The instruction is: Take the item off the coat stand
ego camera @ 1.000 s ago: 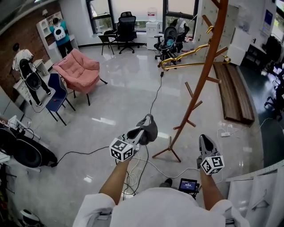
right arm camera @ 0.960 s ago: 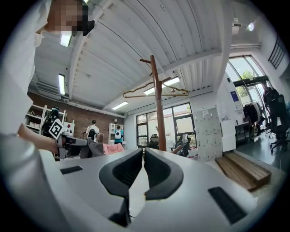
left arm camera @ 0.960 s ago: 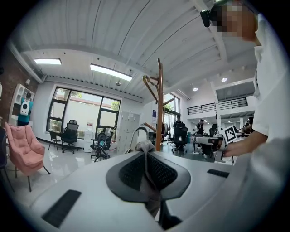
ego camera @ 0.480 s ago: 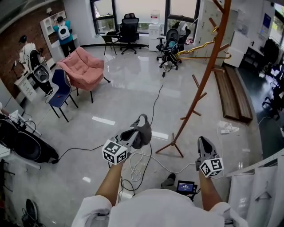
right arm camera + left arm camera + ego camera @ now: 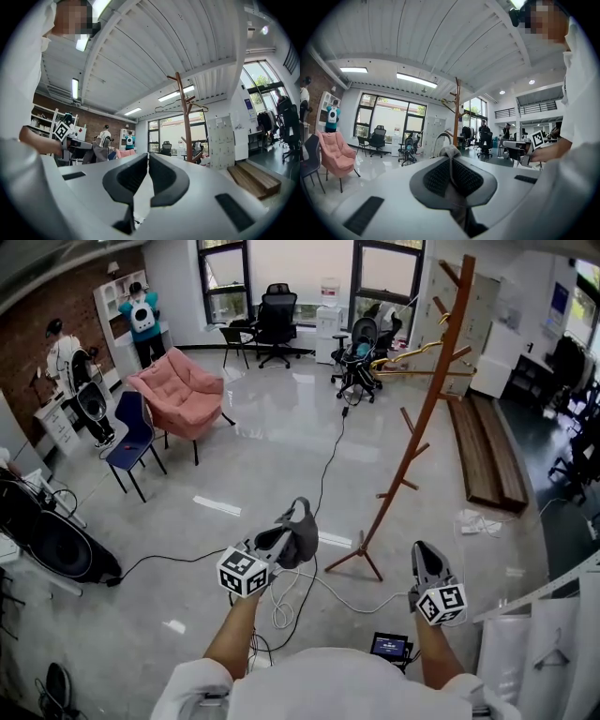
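Left hand-held gripper [image 5: 281, 542] is clamped on a dark grey fabric item [image 5: 302, 532]. The left gripper view shows a strip of the cloth pinched flat between both pads, with a loop or strap poking up past the tips. The rest of the item bunches in front of the jaws and hangs free, touching nothing else. What kind of item it is can't be told, maybe a cap or a small bag.

Right hand-held gripper [image 5: 424, 559] is closed with its pads nearly meeting and nothing between them. It is held out level beside the left one and looks like a spare hand here, not needed for such a light item.

The wooden coat stand [image 5: 424, 423] stands on the glossy floor [image 5: 281, 437], toward its right side and well apart from both grippers. The grey item is clear of its pegs. A gold hanger [image 5: 405, 354] hangs from an upper peg with nothing on it. No other garment shows on the stand.

Judgement: the take-off step looks done, since the item is in the left grip and away from the stand. The grip on a thin fold near the strap is probably so the cloth can't slip out. What remains is likely only carrying it off or setting it down.

A black cable [image 5: 328, 456] runs across the floor near the stand's base and could be a trip risk.
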`<state>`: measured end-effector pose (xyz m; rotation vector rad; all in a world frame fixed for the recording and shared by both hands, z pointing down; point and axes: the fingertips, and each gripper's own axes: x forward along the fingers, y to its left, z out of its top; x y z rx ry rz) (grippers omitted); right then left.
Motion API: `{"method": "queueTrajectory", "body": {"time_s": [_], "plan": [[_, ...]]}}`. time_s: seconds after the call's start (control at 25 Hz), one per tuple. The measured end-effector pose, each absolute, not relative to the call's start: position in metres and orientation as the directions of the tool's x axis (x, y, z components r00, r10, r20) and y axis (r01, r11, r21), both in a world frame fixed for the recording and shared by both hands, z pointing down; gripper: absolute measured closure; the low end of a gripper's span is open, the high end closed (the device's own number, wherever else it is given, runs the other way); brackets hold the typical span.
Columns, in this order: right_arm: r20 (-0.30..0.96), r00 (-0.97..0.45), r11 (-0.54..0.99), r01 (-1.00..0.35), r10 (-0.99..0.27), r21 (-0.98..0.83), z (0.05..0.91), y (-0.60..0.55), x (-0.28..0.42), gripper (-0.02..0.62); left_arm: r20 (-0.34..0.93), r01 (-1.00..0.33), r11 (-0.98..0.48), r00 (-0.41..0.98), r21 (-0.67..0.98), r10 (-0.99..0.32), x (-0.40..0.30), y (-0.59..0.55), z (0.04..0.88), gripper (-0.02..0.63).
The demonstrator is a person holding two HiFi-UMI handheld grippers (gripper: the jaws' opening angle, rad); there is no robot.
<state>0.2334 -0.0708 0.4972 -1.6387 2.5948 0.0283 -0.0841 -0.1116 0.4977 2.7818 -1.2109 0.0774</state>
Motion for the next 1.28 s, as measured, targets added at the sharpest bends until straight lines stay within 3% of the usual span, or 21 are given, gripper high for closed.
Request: {"method": "queueTrajectory", "body": {"time_s": [0.64, 1.28], "plan": [[-0.073, -0.520, 0.519, -0.854, -0.851, 0.028, 0.479, -0.056, 0.241, 0.571, 0.059, -0.752, -0.647, 0.657, 0.125, -0.752, -0.061, -0.075, 0.482, 0.581], [-0.072, -0.515, 0.515, -0.857, -0.854, 0.022, 0.471, -0.046, 0.249, 0.571, 0.032, -0.707, -0.691, 0.702, 0.149, -0.712, -0.047, -0.065, 0.471, 0.581]]}}
